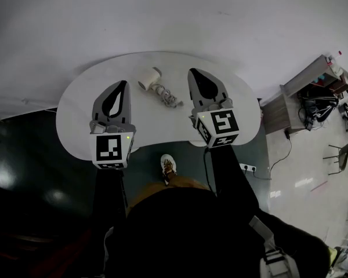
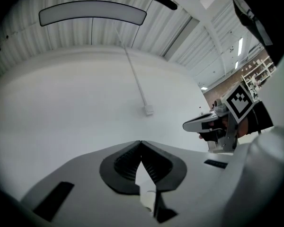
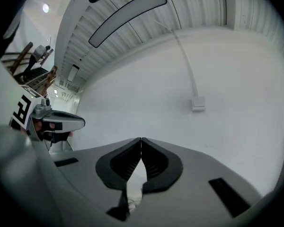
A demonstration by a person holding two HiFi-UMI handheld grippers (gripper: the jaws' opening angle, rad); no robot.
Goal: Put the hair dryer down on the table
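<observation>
Looks finished on the white desk (image 1: 69, 120), with left tongs (image 1: 125, 83) and right tongs (image 1: 193, 72) both pressed together on nothing, hovering either side of the desk's middle. Shows the hair dryer (image 1: 149, 79) lying on its side between them, nearer the far edge, touched by neither. Seems to run its long axis on a slant, barrel mouth toward the left edge, bundled cord (image 1: 169, 97) just beside it toward the near right.
</observation>
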